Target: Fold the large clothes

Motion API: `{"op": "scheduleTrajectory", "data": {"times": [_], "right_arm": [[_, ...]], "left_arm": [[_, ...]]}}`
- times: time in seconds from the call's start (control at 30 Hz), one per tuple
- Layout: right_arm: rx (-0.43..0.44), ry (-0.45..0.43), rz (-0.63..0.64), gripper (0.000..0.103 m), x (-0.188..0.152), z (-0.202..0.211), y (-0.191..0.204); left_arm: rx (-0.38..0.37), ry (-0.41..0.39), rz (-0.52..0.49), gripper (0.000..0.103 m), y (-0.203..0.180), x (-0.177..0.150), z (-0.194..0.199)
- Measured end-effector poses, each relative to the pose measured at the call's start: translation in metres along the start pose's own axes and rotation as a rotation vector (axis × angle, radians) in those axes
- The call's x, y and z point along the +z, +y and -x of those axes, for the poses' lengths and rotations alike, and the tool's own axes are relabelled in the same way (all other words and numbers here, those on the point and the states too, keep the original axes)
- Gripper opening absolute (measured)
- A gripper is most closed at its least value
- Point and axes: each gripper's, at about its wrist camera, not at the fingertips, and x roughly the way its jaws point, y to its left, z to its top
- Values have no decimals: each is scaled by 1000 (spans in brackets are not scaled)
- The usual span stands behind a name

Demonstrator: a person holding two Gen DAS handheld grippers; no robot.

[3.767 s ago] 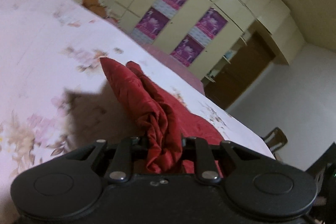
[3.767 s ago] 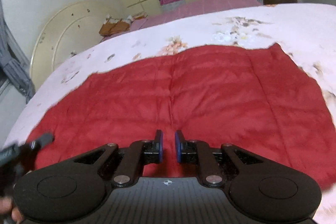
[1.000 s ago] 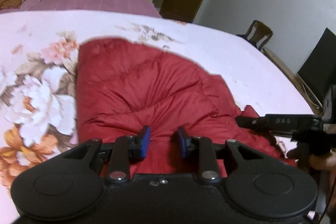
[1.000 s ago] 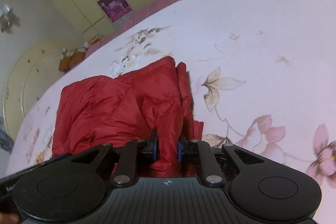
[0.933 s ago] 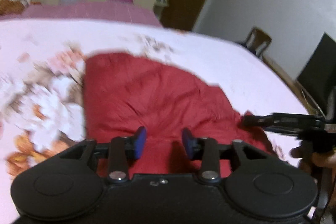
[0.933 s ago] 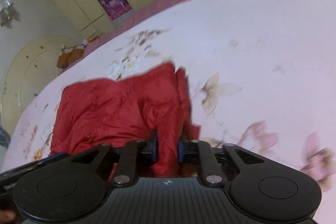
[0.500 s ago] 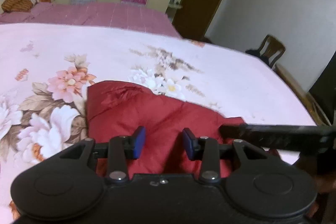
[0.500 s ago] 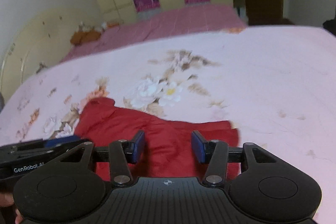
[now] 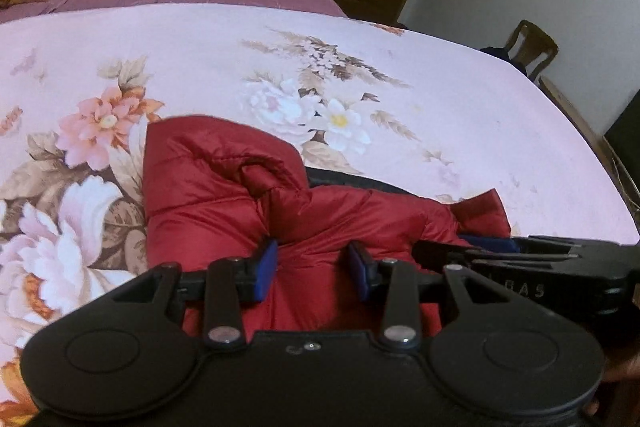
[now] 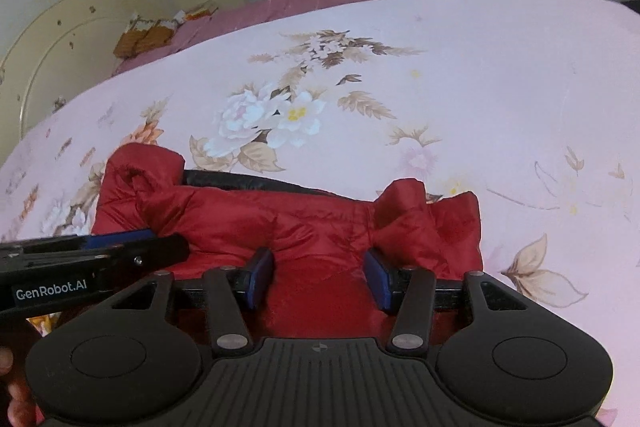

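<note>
The red padded garment point(image 9: 224, 203) lies folded into a thick bundle on the flowered bed sheet point(image 9: 420, 75), in the lower middle of both wrist views, with a dark lining edge point(image 10: 248, 181) showing along its far side.

The puffy fabric may be judged likely to spring back: the raised corner at the upper left of the bundle point(image 10: 140, 167) and the loose flap at its right end point(image 10: 432, 215) stand up from the layers below and could unroll if the bundle is left unpressed. A further fold could also be spoiled if only the top layer were pinched, so that the lower layers slid out on the smooth sheet. The two tools are close together above the cloth, and a clash between them is possible if both are brought in at once.

The left hand-held gripper point(image 9: 316, 269) is released: its blue pads stand apart, and red cloth is seen between them, though the pads are not seen to press it. The right hand-held gripper point(image 10: 320, 277) is likewise released; its jaws have just been opening, and the cloth between them is not clamped. Both tools are pitched downward over the near edge of the bundle, side by side, the right one entering the left wrist view from the lower right and the left one entering the right wrist view from the lower left. Part of a hand point(image 10: 16, 391) is visible at the lower left corner of the right wrist view.
</note>
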Motion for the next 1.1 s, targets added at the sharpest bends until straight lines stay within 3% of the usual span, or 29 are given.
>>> {"op": "scheduleTrajectory", "data": {"times": [0.17, 0.27, 0.4, 0.6, 0.73, 0.9, 1.1], "right_arm": [[32, -98, -3, 50, -5, 68, 0], [27, -83, 15, 50, -20, 89, 0], [0, -12, 16, 50, -43, 74, -4], [-29, 4, 48, 50, -55, 51, -1], [-33, 1, 52, 50, -52, 71, 2], [49, -39, 94, 50, -72, 128, 20], [52, 33, 95, 50, -101, 95, 16]], "left_arm": [[-60, -87, -20, 38, -12, -21, 65], [-77, -85, -18, 38, -22, -44, 83], [-50, -47, -35, 40, -25, -68, 67], [-30, -21, -9, 38, -18, -73, 45], [-38, -39, -18, 35, -26, -73, 73], [-83, -76, -49, 35, -50, -100, 123], [-11, -36, -71, 35, -54, -127, 94]]}}
